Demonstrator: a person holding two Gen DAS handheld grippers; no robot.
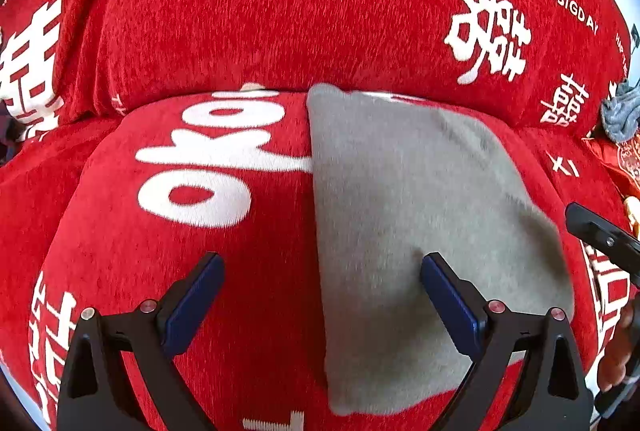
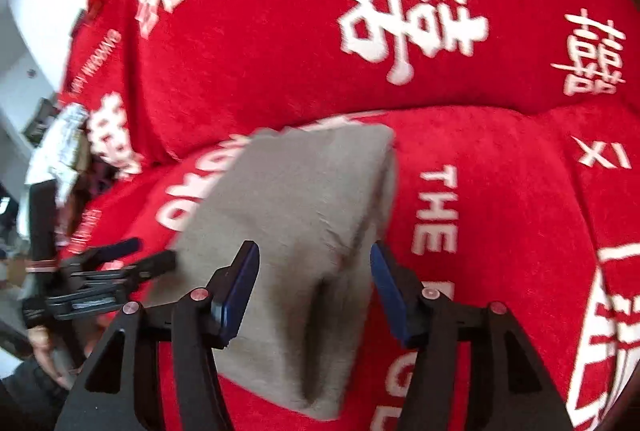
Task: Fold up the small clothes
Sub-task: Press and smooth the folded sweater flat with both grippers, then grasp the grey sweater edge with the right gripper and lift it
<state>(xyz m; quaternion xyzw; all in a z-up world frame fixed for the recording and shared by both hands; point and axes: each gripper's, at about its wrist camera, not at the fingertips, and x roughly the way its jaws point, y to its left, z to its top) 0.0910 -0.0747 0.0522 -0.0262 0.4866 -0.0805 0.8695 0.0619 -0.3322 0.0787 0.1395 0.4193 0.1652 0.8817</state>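
We read the grey cloth [image 1: 420,231] as already folded: it lies as a neat flat rectangle w/ straight edges on the red blanket [image 1: 240,11], on the seat part just in front of the back cushion. So this piece looks done or nearly done; left to do is maybe one more fold or moving it aside, can't tell which. A crumpled blue-grey rag [image 1: 622,109] sits far off at the right edge of the left view, prob. the next item, not sure.

Left claw [image 1: 320,271] hangs over the cloth's left edge, tilted steeply down, jaws wide apart, one finger above bare blanket and one above cloth, holding nothing.

Right claw [image 2: 314,263] points down at the near end of the cloth, jaws part open, straddling a raised ridge of fabric; pads don't seem to press it, so we call it released. Right view is blurry.
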